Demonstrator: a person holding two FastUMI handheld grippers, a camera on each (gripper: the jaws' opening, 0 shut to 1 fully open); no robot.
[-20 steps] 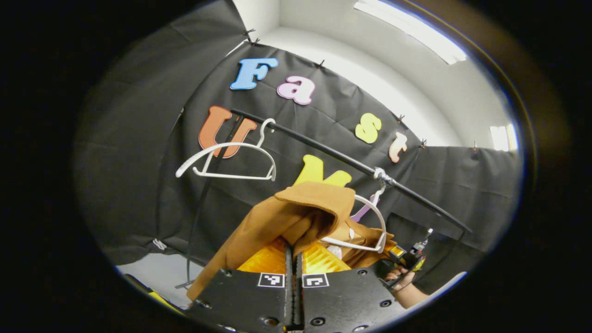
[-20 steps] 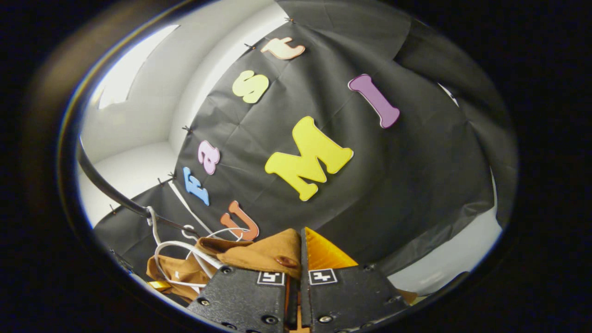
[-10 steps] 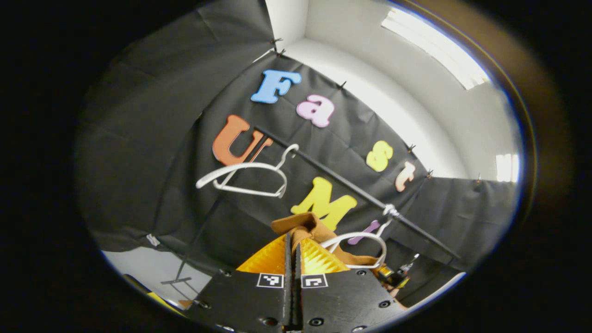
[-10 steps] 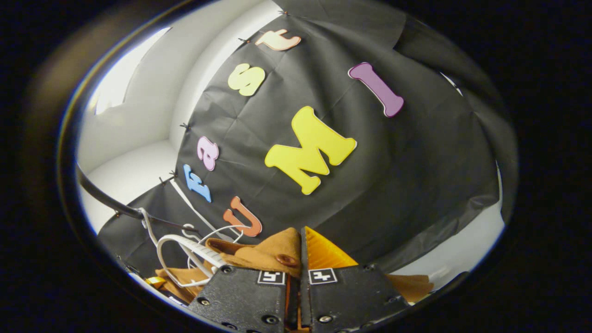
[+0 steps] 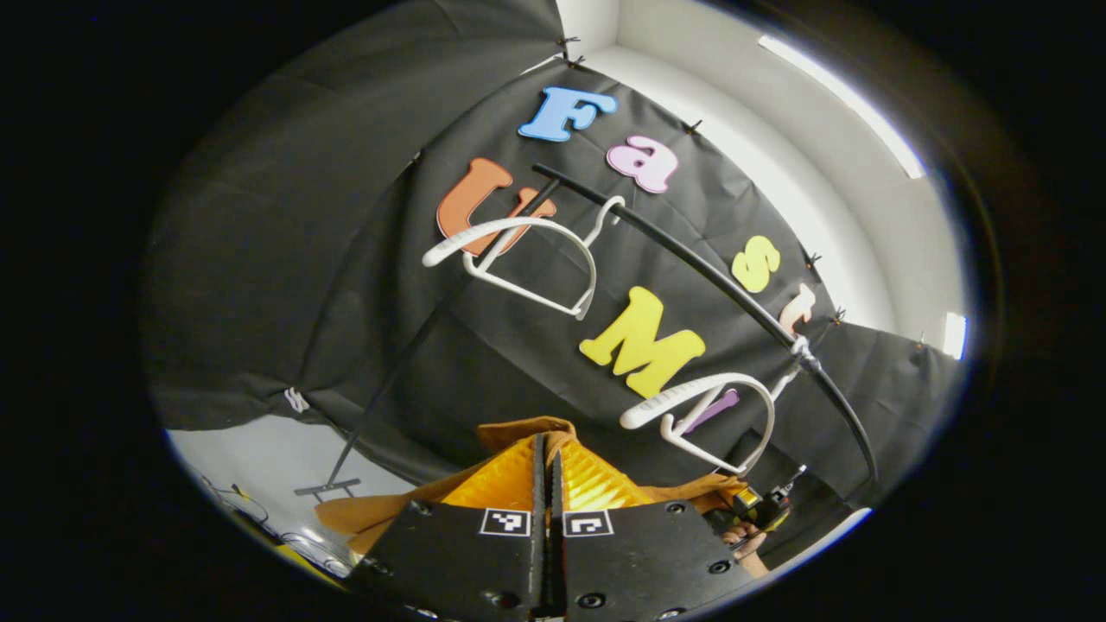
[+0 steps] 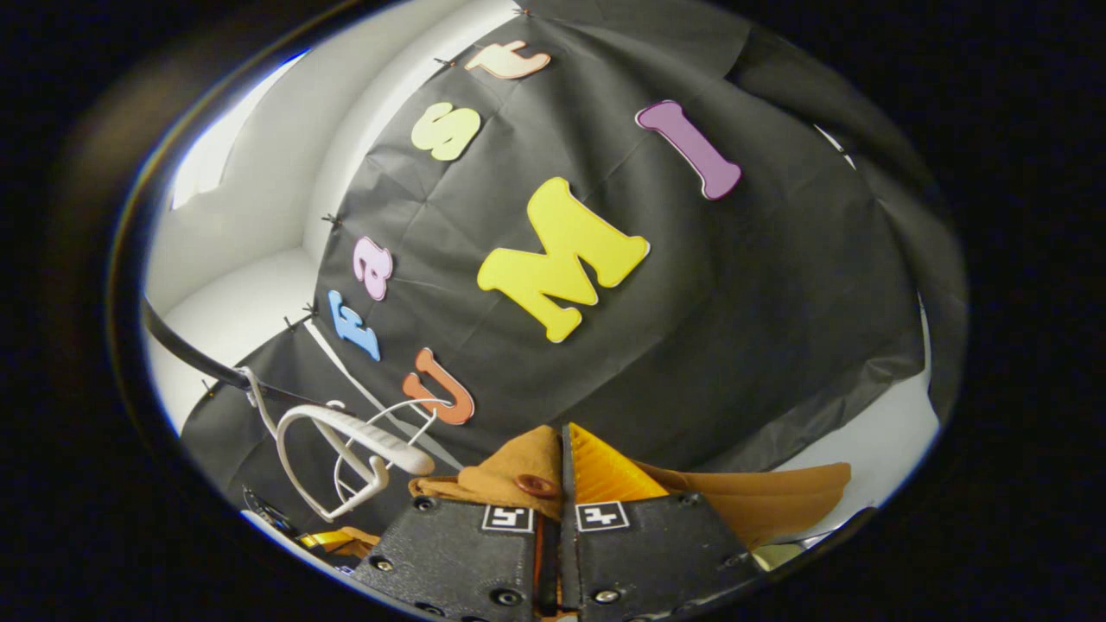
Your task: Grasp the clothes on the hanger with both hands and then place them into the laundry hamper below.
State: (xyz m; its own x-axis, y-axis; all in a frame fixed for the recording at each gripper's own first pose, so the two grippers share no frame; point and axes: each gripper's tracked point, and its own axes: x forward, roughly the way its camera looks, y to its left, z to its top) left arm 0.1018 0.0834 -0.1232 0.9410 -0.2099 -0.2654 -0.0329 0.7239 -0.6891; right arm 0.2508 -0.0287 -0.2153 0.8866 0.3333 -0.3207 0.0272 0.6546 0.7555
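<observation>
Garment vs. earlier: we see the brown garment (image 5: 518, 428) fully off the near white hanger (image 5: 700, 406); a second ago its shoulder still draped over that hanger's arm. Now the hanger hangs bare on the black rail (image 5: 717, 276).

Garment position: low in the left gripper view, bunched at the fingers of the left gripper (image 5: 543, 466), a fold trailing down to the left. In the right gripper view the cloth (image 6: 510, 466) sits at the right gripper (image 6: 557, 471) and spreads out to the right, a brown button on it just beside the fingers.

Left jaws: clenched on the garment; we see cloth rising from the narrow seam between the fingers.

Right jaws: pressed together with the brown cloth caught in the seam.

Second hanger: an empty white hanger (image 5: 527, 259) farther along the rail, bare before and now.

View shift: the rail and both hangers sit higher in the left gripper view than half a second ago.

Other gripper: a hand (image 5: 745, 544) holding it shows at the lower right of the left gripper view, beneath the near hanger.

Writing: square black-and-white markers on each gripper body; we read no brand or text on the garment.

Hamper: not seen by us.
</observation>
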